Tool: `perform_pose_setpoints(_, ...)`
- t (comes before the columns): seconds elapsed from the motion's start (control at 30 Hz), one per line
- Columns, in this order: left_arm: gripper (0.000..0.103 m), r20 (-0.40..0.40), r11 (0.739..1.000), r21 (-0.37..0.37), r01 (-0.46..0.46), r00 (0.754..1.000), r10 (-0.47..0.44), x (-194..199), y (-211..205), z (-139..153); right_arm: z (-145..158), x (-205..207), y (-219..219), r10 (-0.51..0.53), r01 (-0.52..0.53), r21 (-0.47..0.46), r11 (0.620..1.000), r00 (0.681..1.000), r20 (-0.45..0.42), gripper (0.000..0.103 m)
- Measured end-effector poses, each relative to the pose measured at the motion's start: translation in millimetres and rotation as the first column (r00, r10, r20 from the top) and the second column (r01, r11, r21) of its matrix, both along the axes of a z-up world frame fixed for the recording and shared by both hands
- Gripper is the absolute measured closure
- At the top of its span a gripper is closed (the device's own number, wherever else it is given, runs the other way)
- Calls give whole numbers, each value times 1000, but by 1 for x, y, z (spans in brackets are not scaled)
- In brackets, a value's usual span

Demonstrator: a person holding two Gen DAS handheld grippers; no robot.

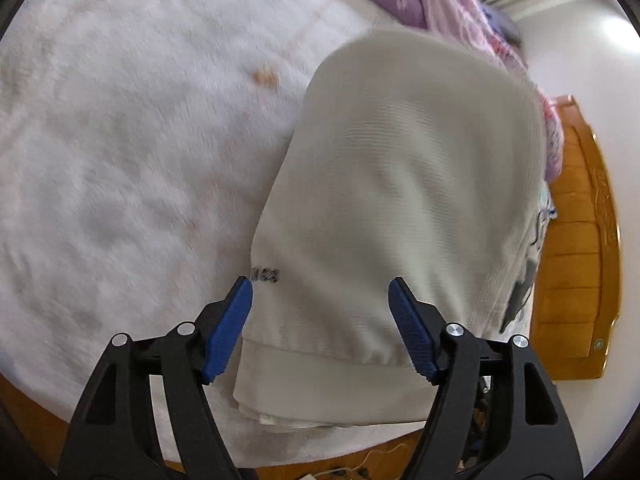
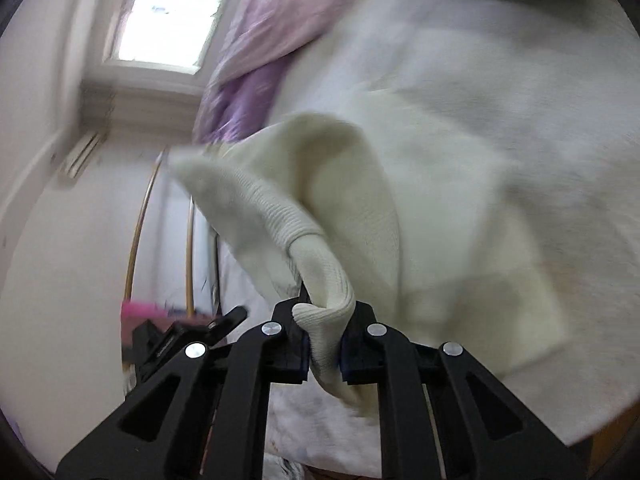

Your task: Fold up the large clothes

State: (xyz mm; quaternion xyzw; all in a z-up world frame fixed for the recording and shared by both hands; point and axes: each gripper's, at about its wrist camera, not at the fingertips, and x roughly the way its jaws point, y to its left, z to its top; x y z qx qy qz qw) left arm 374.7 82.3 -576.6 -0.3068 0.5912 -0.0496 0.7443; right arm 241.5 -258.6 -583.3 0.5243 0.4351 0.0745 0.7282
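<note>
Slippage is threatening: right hand-held gripper [image 2: 324, 344] is pinching only the sweater's [image 1: 400, 200] ribbed cuff [image 2: 320, 280], left hand-held gripper [image 1: 320, 320] is hovering released.

The cream knit garment [image 1: 400, 200] lay folded into a long, narrow stack on the pale fleecy bedding [image 1: 120, 160]; its ribbed hem sat at the near end, with layered edges showing beneath; a small dark mark stood close to its left edge; in the right wrist view a ribbed part of the garment [image 2: 320, 216] was lifted and twisted, bunched into a tight pinch, the rest draping loosely below.
</note>
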Motion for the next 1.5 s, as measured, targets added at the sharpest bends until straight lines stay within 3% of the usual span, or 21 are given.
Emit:
perform_pose_setpoints(0.2,24,-104,998,61,21,994,-15,-14,-4,-41,-42,-23,-19,-10,6,-44,999,995,-102,92)
perform_pose_setpoints(0.43,22,-138,994,102,39,990,-25,-27,-7,-59,-39,-17,-19,26,-30,-23,999,991,-133,92)
perform_pose_setpoints(0.47,21,-147,990,129,55,988,-36,-25,-12,-61,-39,-17,-26,50,-56,-34,998,987,-150,84)
perform_pose_setpoints(0.57,21,-175,981,168,99,982,-69,-25,-18,-74,-32,-5,-33,90,-117,-129,985,976,-198,77)
perform_pose_setpoints(0.63,21,-180,979,178,95,982,-63,-27,-16,-76,-13,11,-43,81,-119,-205,972,980,-183,61)
perform_pose_setpoints(0.67,21,-179,979,181,95,982,-63,-28,-15,-77,-7,19,-47,75,-110,-224,968,985,-158,40)
perform_pose_setpoints(0.7,21,-178,979,180,91,982,-59,-30,-14,-77,1,31,-51,69,-99,-259,961,990,-124,29)
perform_pose_setpoints(0.77,21,-183,981,174,81,982,-49,-25,-24,-77,11,61,-55,82,-97,-311,946,995,-62,29)
perform_pose_setpoints(0.87,21,-193,985,157,72,980,-41,-31,-21,-78,2,105,-58,97,-103,-313,944,995,-35,29)
perform_pose_setpoints(0.97,21,-198,986,149,70,979,-39,-34,-16,-79,-21,146,-54,120,-132,-293,947,991,-60,29)
perform_pose_setpoints(1.07,21,-202,988,145,59,979,-29,-35,-14,-79,-48,168,-48,132,-153,-213,965,985,-108,29)
perform_pose_setpoints(1.13,20,-201,988,144,53,979,-24,-33,-14,-76,-51,175,-42,158,-180,-221,958,981,-114,33)
perform_pose_setpoints(1.2,18,-209,990,133,40,978,-11,-34,-9,-77,-42,173,-38,173,-194,-284,939,980,-98,55)
perform_pose_setpoints(1.3,17,-217,992,122,28,976,-1,-27,-14,-83,-27,166,-29,225,-244,-358,902,970,-93,79)
perform_pose_setpoints(1.43,17,-209,991,129,34,978,-6,-29,-13,-80,-13,156,-30,233,-237,-395,887,971,-59,94)
perform_pose_setpoints(1.5,16,-186,992,123,40,982,-16,-30,-14,-72,-3,146,-36,208,-202,-394,897,978,-29,94)
